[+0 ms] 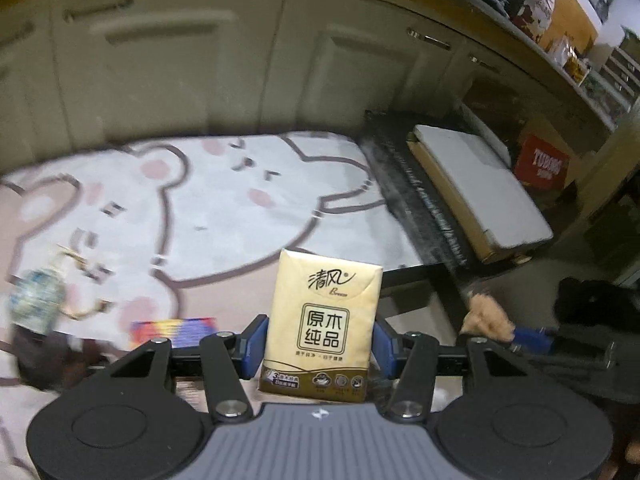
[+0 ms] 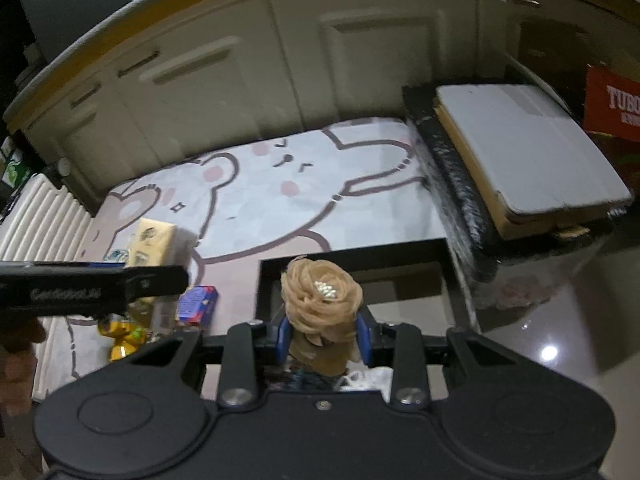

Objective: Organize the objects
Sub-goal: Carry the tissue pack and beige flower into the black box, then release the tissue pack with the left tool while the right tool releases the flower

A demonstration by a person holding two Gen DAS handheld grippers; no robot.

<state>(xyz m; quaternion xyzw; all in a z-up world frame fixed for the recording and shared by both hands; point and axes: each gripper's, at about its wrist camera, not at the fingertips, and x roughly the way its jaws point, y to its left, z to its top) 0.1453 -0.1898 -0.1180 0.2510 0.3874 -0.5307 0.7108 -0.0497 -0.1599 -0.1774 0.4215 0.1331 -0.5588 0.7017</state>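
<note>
My left gripper [image 1: 320,340] is shut on a yellow tissue pack [image 1: 324,320] with Chinese print, held upright above the bear-pattern rug [image 1: 240,200]. My right gripper [image 2: 322,340] is shut on a tan fabric flower [image 2: 322,296] with a pearl centre, held above a black open-top box [image 2: 360,250]. The left gripper and its tissue pack [image 2: 150,240] show at the left of the right wrist view. The flower [image 1: 486,316] and the right gripper show at the right of the left wrist view.
On the rug lie a blue and white jar [image 1: 38,300], a colourful small box [image 2: 198,304] and gold-wrapped items [image 2: 124,336]. A black mat with a flat white box [image 2: 528,148] lies right of the rug. Cabinets [image 2: 240,80] stand behind, and a red carton [image 1: 542,164] at the right.
</note>
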